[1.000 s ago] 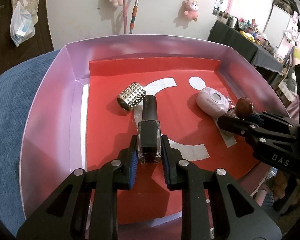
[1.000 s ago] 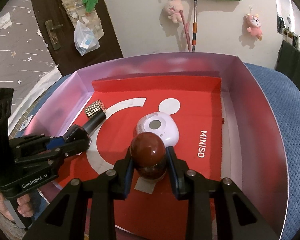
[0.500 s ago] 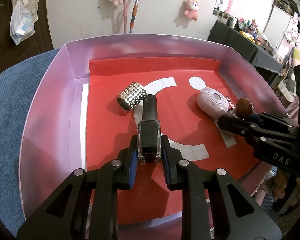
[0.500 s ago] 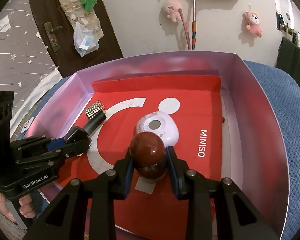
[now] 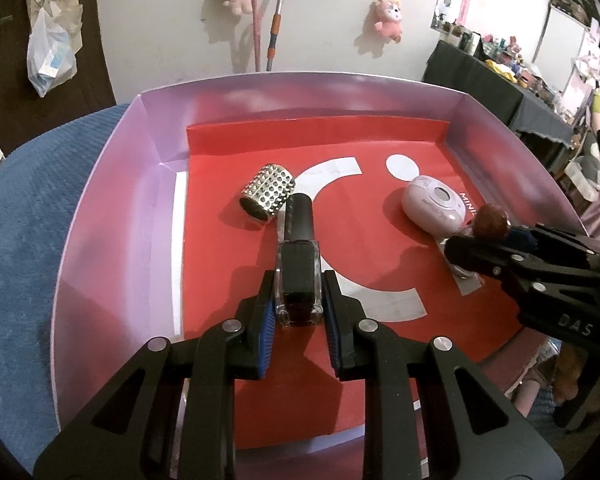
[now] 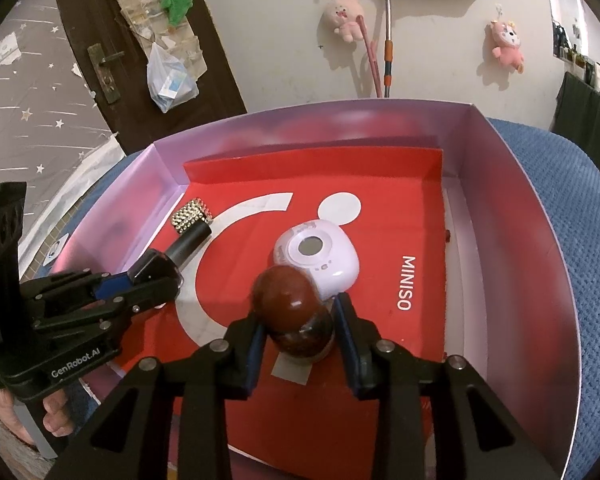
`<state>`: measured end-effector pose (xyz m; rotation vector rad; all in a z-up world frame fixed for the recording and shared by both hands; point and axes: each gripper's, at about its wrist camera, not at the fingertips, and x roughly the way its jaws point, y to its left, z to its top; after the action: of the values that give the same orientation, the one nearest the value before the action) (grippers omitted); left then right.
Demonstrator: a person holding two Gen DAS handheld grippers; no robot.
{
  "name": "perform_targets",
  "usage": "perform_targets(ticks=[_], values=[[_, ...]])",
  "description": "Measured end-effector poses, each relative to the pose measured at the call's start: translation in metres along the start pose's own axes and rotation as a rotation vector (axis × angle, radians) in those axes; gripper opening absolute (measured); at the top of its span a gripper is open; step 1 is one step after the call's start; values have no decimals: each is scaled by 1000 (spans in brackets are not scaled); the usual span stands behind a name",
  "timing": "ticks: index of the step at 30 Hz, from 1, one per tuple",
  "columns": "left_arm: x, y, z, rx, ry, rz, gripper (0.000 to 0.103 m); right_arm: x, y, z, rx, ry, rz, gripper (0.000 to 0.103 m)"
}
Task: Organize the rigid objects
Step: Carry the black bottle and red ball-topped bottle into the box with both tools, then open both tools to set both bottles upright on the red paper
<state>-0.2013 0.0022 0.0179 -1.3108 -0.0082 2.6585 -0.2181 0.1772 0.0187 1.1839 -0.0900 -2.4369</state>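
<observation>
My left gripper (image 5: 299,284) is shut on a dark nail polish bottle (image 5: 298,220), held low over the red liner (image 5: 220,280) of a lilac-walled box (image 5: 108,220). Its black cap points toward a studded silver cylinder (image 5: 267,192) lying just beyond. My right gripper (image 6: 300,320) is opening around a brown egg-shaped bottle (image 6: 288,300) that stands on the liner between the jaws, with slim gaps at the pads. A lilac oval device (image 6: 316,256) lies right behind that bottle. From the left wrist view the right gripper (image 5: 460,248) shows at the box's right side.
The box sits on a blue textured fabric (image 5: 20,220), and its walls rise on the far, left and right sides. A person's hand (image 6: 56,416) grips the left tool's handle outside the box. Bare red liner lies toward the far wall.
The right jaws have parted slightly, so the pads have come off the brown bottle. The left gripper and the nail polish bottle have not moved.
</observation>
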Motion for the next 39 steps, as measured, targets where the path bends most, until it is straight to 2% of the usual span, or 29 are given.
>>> perform_targets(ticks=[12,15,16,18,19,21,24,27,33,34,35,36,39], values=[[-14,3,0,-14,-30,-4,21,-12,4,-2,-6,-27,-4,54],[-16,4,0,-17,-29,-1,24,-17,7,-3,-8,-37,2,56],[-17,4,-1,-17,-31,2,28,-20,8,-4,-9,-40,4,59],[-20,3,-2,-16,-36,1,47,-24,10,-5,-13,-48,5,61],[-22,2,-2,-16,-44,-13,64,-26,11,-6,-15,-50,5,61],[-26,-1,-3,-14,-50,-39,65,-30,13,-8,-20,-54,8,63],[-32,-7,-3,17,-68,1,67,-36,14,-9,-23,-63,12,68],[-36,-8,-5,21,-70,-3,71,-44,15,-12,-25,-76,19,69],[-46,-10,-7,22,-89,-10,77,-61,21,-18,-40,-106,27,81],[-48,-11,-8,27,-95,-1,82,-63,21,-18,-43,-109,28,82],[-49,-12,-8,29,-99,8,93,-65,22,-19,-46,-112,31,85],[-52,-12,-9,31,-110,22,96,-68,23,-21,-48,-117,35,88],[-58,-10,-10,23,-124,23,97,-74,25,-24,-54,-127,47,94]])
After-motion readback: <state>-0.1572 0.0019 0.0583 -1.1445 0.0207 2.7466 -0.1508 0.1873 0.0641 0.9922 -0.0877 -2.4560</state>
